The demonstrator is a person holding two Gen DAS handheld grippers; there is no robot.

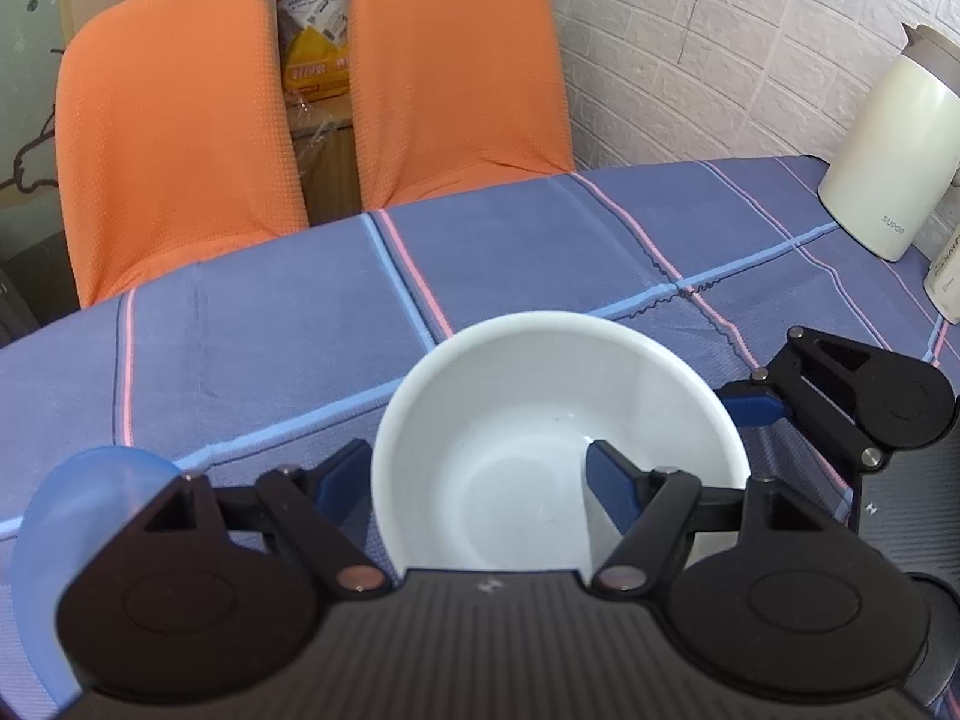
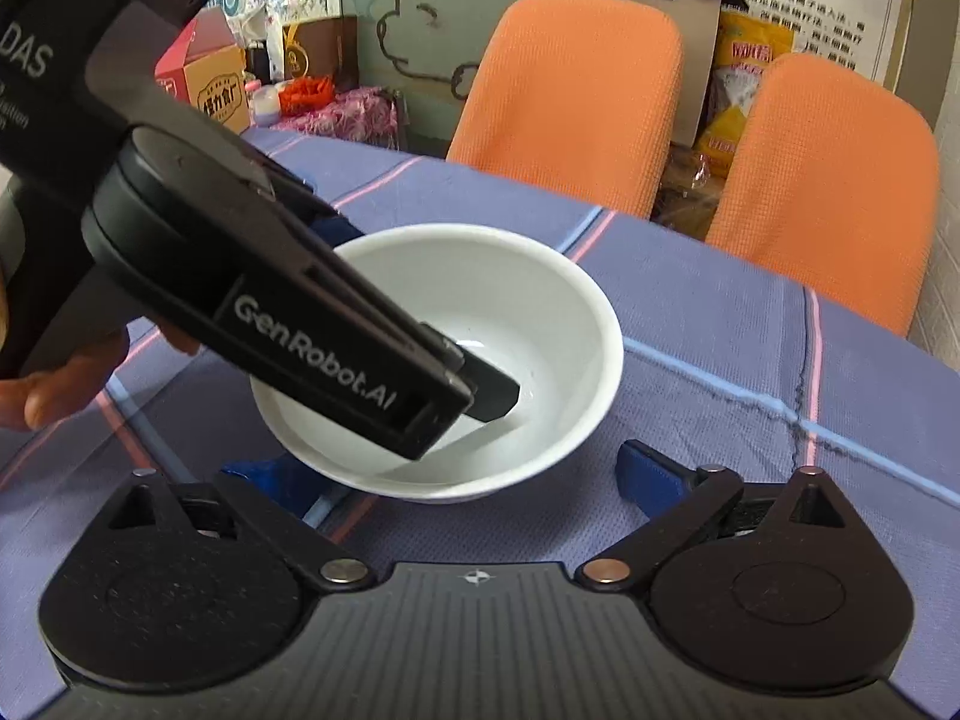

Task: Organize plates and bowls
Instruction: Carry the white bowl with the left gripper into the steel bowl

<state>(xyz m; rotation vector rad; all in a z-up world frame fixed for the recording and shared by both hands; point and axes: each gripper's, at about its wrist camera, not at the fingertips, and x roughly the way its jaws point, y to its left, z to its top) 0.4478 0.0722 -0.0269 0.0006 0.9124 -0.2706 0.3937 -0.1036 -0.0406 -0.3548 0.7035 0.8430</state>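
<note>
**Over the near table edge: left claw straddles the white bowl's rim**

On the blue checked tablecloth (image 1: pixel 252 324) sits the white bowl (image 1: pixel 540 420), upright and empty, directly ahead of the left gripper (image 1: pixel 480 480). The left gripper's jaws stand apart, not yet closed: one blue pad lies outside the bowl's near wall on the left, the other reaches inside the bowl on the right, so the rim runs between them. The right wrist view confirms this, showing the left gripper (image 2: pixel 420 324) coming in over the bowl (image 2: pixel 510 300) from the side with one finger dipping into the hollow.

The right gripper (image 2: pixel 468 474) is also spread wide, fingers low over the cloth, with the bowl's near edge just ahead of it and partly between its fingertips. It holds nothing.

The left claw is the nearer of the two to a grasp, and the deciding relation is rim to pads: the wall must stay between them as they close. A round bowl offers no long axis, so approach angle matters little.

A pale blue dish (image 1: pixel 78 510) shows at the lower left behind the gripper body; it appears to be a plate or bowl, but the view is too blocked to say which. A white kettle (image 1: pixel 882 150) stands well apart at the far right.
</note>
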